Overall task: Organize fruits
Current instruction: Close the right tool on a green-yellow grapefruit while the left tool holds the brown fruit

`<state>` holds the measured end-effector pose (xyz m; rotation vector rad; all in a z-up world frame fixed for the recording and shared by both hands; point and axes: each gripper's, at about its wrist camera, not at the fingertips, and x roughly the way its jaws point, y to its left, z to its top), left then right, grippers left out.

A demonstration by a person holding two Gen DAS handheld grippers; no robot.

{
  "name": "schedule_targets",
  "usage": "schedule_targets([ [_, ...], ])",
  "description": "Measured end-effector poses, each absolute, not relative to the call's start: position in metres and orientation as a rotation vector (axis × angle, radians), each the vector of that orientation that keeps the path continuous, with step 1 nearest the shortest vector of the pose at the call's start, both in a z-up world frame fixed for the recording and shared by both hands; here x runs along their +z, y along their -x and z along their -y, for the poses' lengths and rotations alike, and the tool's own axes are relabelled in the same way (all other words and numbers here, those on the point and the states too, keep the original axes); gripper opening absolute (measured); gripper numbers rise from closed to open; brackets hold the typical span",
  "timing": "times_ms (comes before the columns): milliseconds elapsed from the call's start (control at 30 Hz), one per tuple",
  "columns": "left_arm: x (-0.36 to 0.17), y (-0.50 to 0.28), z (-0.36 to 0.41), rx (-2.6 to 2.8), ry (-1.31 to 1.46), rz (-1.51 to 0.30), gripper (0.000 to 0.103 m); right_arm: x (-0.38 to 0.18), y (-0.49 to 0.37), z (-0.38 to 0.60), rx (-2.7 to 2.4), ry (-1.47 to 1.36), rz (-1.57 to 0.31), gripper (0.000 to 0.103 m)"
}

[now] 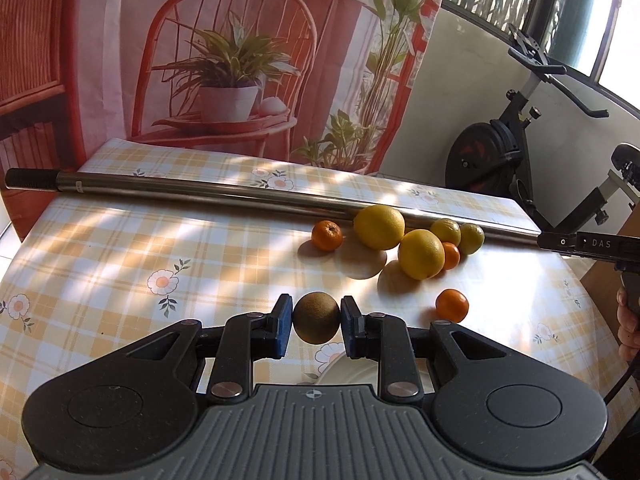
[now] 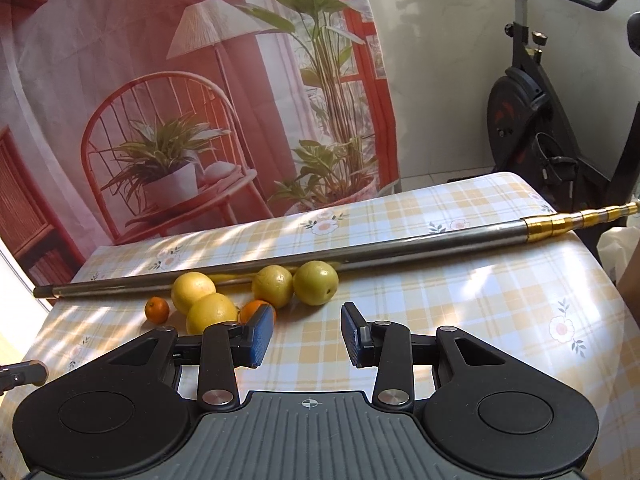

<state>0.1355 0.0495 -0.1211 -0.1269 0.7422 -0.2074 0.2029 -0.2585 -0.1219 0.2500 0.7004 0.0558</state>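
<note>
My left gripper (image 1: 316,322) is shut on a brown kiwi (image 1: 316,317) and holds it above the checked tablecloth, over the rim of a white plate (image 1: 348,370). Beyond it lie a small orange (image 1: 327,235), two large yellow citrus (image 1: 379,227) (image 1: 421,254), two smaller yellow-green fruits (image 1: 446,231) (image 1: 472,238), an orange tucked between them (image 1: 451,255) and a lone orange (image 1: 452,305). My right gripper (image 2: 307,334) is open and empty, low over the cloth just in front of the same cluster: yellow citrus (image 2: 193,286), (image 2: 211,312), green fruits (image 2: 272,285), (image 2: 316,282).
A long metal pole (image 1: 200,188) lies across the table behind the fruit; its gold end shows in the right wrist view (image 2: 560,224). A printed curtain (image 1: 224,52) hangs behind the table. An exercise bike (image 1: 504,152) stands at the right. The right gripper's body shows at the edge of the left wrist view (image 1: 592,245).
</note>
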Motion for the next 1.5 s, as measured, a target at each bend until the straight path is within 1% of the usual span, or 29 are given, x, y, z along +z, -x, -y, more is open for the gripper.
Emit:
schedule_targets([
  [167,-0.125,-0.135,-0.044,-0.218,0.12,-0.75,0.027,-0.131,-0.237,0.25,0.084,-0.121,-0.72,0.035],
  [367,-0.125,-0.137,-0.043,-0.222,0.14,-0.749,0.027,-0.155,-0.285,0.224,0.149,0.177,-0.776,0.035],
  [500,-0.127,-0.14,-0.043,-0.212,0.142,-0.756,0.027,-0.164,-0.304,0.215,0.155,0.216,-0.782,0.035],
  [733,-0.126,-0.142,-0.043,-0.219,0.143,-0.757,0.027,-0.18,-0.328,0.215,0.103,0.127,-0.776,0.034],
  [867,-0.127,-0.143,-0.042,-0.217,0.143,-0.76,0.027,-0.183,-0.328,0.221,0.143,0.071,-0.784,0.021],
  [1200,-0.126,-0.142,-0.038,-0.232,0.135,-0.757,0.027,-0.185,-0.292,0.246,0.166,-0.037,-0.808,0.018],
  [1233,-0.126,-0.142,-0.038,-0.233,0.134,-0.757,0.027,-0.186,-0.288,0.248,0.159,-0.035,-0.816,0.018],
  [1400,-0.126,-0.141,-0.036,-0.235,0.135,-0.76,0.027,-0.186,-0.28,0.249,0.145,0.058,-0.801,0.033],
  [1467,-0.126,-0.142,-0.036,-0.236,0.134,-0.763,0.027,-0.186,-0.282,0.249,0.133,0.075,-0.795,0.048],
  [1500,-0.127,-0.142,-0.036,-0.237,0.131,-0.764,0.027,-0.188,-0.285,0.248,0.129,0.084,-0.798,0.049],
])
